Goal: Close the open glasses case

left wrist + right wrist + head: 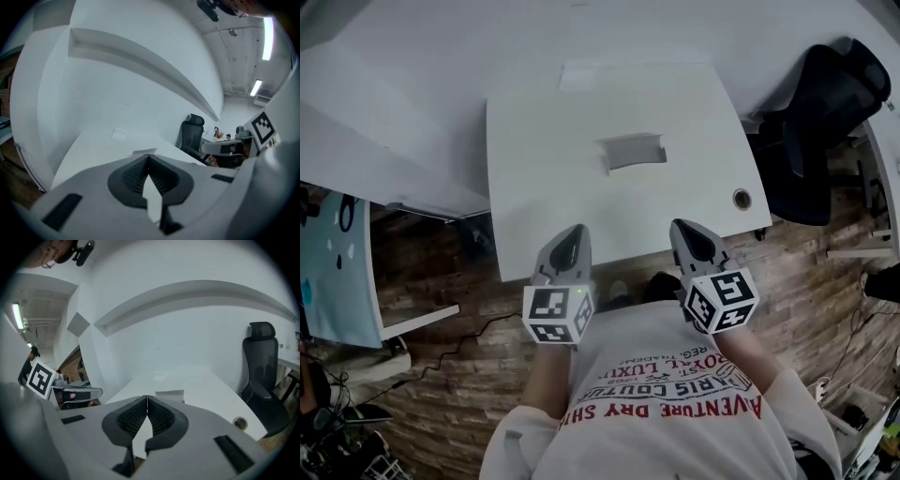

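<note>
A pale glasses case (630,150) lies near the middle of the white table (534,187), its greyish inside showing. It also shows just beyond the jaws as a low white box, the case (144,151) in the left gripper view and the case (169,393) in the right gripper view. My left gripper (572,242) hangs over the table's near edge, jaws together, nothing between them. My right gripper (689,234) is beside it to the right, also shut and empty. Both point toward the case and stand well short of it.
A black office chair (825,112) stands by the table's right side. A round cable hole (742,199) sits in the near right corner. A small paper slip (578,77) lies at the far edge. A blue panel (337,272) is at the left.
</note>
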Demonstrator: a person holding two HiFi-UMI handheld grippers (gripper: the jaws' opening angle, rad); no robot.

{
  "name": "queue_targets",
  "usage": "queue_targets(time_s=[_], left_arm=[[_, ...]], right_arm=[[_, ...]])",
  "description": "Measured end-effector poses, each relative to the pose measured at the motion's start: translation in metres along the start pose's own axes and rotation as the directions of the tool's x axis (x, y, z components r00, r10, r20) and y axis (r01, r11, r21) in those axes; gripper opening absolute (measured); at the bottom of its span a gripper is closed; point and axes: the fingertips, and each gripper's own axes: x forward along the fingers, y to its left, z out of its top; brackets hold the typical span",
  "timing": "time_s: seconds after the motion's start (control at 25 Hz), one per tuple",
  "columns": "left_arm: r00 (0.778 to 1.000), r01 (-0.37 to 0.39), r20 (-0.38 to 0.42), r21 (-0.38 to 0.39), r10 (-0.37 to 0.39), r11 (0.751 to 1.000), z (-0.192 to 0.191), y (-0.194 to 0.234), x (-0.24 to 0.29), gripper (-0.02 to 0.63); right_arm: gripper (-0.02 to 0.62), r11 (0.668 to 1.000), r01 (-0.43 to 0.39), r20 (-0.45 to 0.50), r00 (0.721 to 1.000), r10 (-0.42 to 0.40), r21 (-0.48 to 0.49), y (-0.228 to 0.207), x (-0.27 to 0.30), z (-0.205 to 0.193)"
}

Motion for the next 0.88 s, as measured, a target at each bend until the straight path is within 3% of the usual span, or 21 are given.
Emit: queue_targets(time_s=[0.2,0.48,0.88], left_arm=[[0.998,0.027,-0.064,0.012,-0.026,1.000,-0.007,-0.001,0.038,-0.002],[0.991,-0.006,-0.137,-0.031,0.001,1.000,-0.015,0.010,0.093,-0.002],[0.951,-0.024,-0.309,-0.086,-0.004,0.996,-0.060,0.017,0.172,-0.002]], right_arm=[[0.012,1.000,0.020,-0.013,1.000,-0.020,-0.017,-0.026,0.026,0.003],[0.012,1.000,0.004,-0.101,0.995,-0.004,-0.009,-0.061,0.078,-0.007],[0.012,0.999,-0.032,-0.256,0.966,0.038,0.025,-0.108,0.138,-0.030]])
